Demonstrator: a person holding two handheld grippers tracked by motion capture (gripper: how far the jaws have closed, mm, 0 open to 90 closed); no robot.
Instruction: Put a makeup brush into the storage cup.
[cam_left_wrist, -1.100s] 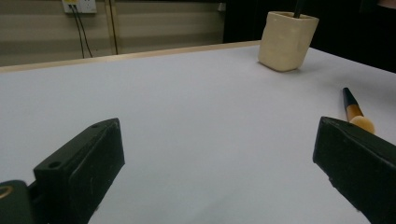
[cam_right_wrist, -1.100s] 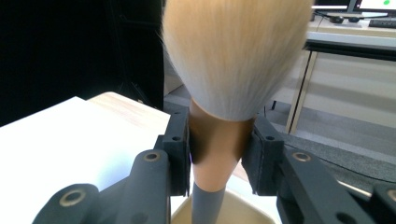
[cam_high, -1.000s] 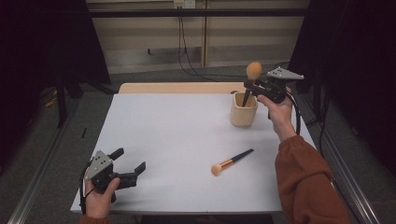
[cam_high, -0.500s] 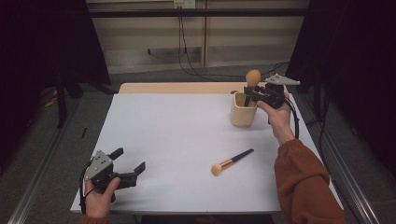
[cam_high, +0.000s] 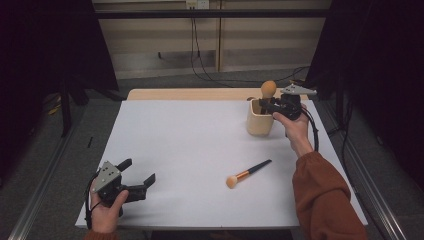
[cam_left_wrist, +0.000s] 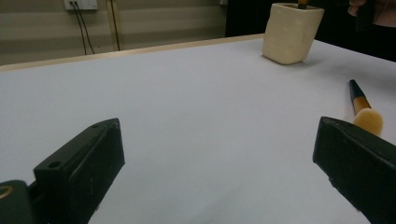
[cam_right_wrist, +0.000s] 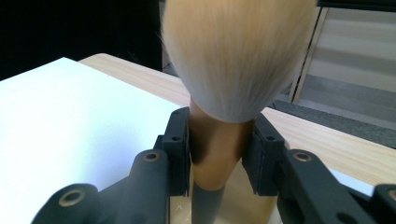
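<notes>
Looking down from the high view, I see my right tool (cam_high: 270, 106) at the far right of the white worktop (cam_high: 200, 150), pinching a big round-headed brush (cam_high: 268, 89) upright over the cream holder (cam_high: 259, 119), handle end inside it. My left tool (cam_high: 136, 175) sits at the near left corner, jaws spread and nothing between them. A smaller brush (cam_high: 247, 173) lies flat on the worktop, near right of centre, well apart from both tools.

In the left gripper view, the jaws stand wide apart over bare worktop; the holder (cam_left_wrist: 291, 31) is far off, the small brush (cam_left_wrist: 364, 111) nearer.

In the right gripper view, both pads press the big brush's golden collar (cam_right_wrist: 215, 144) just under its bristles.
</notes>
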